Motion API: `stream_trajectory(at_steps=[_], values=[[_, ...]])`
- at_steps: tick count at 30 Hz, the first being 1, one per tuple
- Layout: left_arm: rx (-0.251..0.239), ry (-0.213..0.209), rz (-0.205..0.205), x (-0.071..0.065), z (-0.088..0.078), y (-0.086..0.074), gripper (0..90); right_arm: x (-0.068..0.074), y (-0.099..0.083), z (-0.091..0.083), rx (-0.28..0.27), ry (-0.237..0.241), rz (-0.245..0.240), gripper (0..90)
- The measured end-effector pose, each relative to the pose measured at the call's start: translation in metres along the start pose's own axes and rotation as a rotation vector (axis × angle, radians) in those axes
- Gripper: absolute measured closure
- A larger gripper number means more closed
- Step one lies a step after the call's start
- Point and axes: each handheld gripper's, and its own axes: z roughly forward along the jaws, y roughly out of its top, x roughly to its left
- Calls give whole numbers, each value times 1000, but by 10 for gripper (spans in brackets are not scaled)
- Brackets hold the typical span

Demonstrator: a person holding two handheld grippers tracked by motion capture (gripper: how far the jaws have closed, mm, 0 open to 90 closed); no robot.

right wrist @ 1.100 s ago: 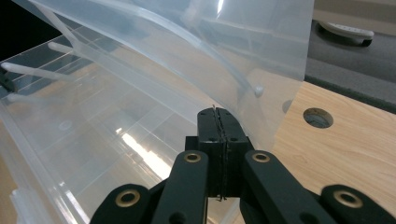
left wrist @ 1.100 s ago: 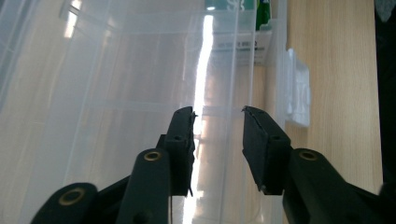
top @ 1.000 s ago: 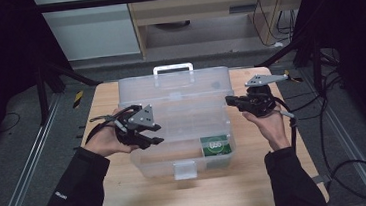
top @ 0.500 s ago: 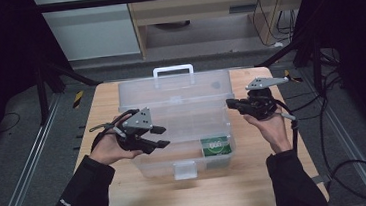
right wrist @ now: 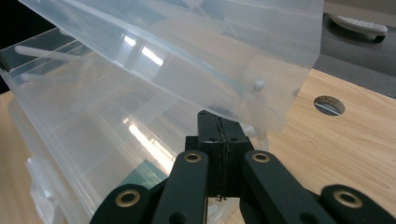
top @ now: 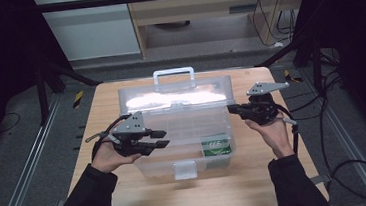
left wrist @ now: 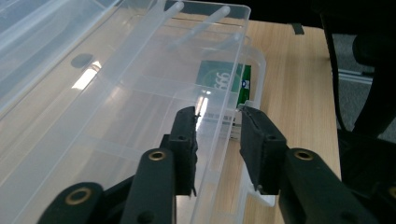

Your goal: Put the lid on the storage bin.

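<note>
High view: the clear plastic box point(top: 181, 133) sits mid-table on the wooden table point(top: 101, 105), its lid point(top: 175, 94) tipped up toward 12 o'clock with the white handle point(top: 173, 73) beyond. The left gripper point(top: 160, 138) reaches in from 9 o'clock at the box's left wall; the right gripper point(top: 232, 110) sits at 3 o'clock against the lid's right end. A green packet point(top: 217, 145) lies inside at about 5 o'clock.

Left gripper view: the left gripper point(left wrist: 218, 122) straddles the box's wall point(left wrist: 219, 140), jaws apart and just now closing, one inside, one outside, pads not yet pressing. The high view cannot show that gap.

Right gripper view: the right gripper point(right wrist: 219, 122) has its jaws pressed together, empty, tip under the raised lid point(right wrist: 196, 51) beside its hinge pin point(right wrist: 258, 85).

I judge the step is steadying the box while the lid is propped; next, the left jaws must clamp on the wall before the lid moves.
</note>
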Motion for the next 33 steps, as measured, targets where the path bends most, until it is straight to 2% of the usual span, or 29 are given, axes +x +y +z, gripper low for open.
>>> stream_trajectory(at_steps=[1,2,6,9,10,12,13,18,22,23,25,28,33], values=[[-12,13,-10,-1,-1,-2,695,0,0,0,2,-2,-4,900],[-32,26,-27,-2,-2,-4,733,1,0,0,5,-3,-7,900],[-57,68,-64,-2,-6,-10,802,1,-1,0,7,-3,-8,900],[-60,107,-85,1,-9,-13,846,1,-2,0,5,1,-1,900],[-62,117,-101,1,-10,-14,860,1,-3,0,3,4,-5,900],[-64,125,-106,2,-12,-15,876,1,-4,-1,4,5,-1,900],[-64,144,-129,4,-14,-18,884,2,-5,-1,8,10,5,900],[-64,188,-156,10,-20,-28,895,3,-9,-2,16,18,1,900],[-68,208,-179,13,-25,-36,896,3,-11,-2,19,19,-3,900],[-76,220,-196,15,-29,-41,896,4,-12,-2,23,19,-5,900],[-71,227,-197,16,-31,-43,896,5,-12,-2,28,15,-10,900],[-77,255,-229,19,-37,-52,897,6,-12,-2,31,10,-15,900],[-80,277,-258,24,-43,-61,897,5,-15,-3,27,19,-8,900]])
